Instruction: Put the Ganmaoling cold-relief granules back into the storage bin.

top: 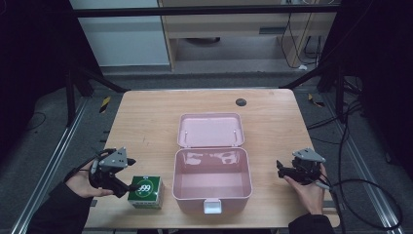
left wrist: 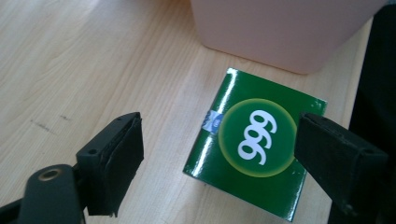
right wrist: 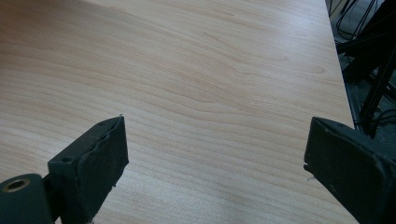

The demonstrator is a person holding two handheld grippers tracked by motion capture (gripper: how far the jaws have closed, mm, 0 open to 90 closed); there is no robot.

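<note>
At lower left of the high view, the left gripper (top: 127, 174), jaws apart, hovers over a glossy green cardboard box (top: 146, 191) beside the open pink plastic case (top: 213, 187) on the wooden counter (top: 146, 122); closing off-centre could skew or tip the box.

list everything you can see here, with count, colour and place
green box: 1, green with a white 999 in a yellow-ringed circle, near left part of the table, just left of the pink case
pink case: 1, pale pink, open and empty, near middle of the table, lid laid back behind it, white latch at its front
table: 1, light wood, a small dark round spot near its far edge
left gripper: 1, black, open, above the green box, not touching it
right gripper: 1, black, open, over bare table right of the case
</note>
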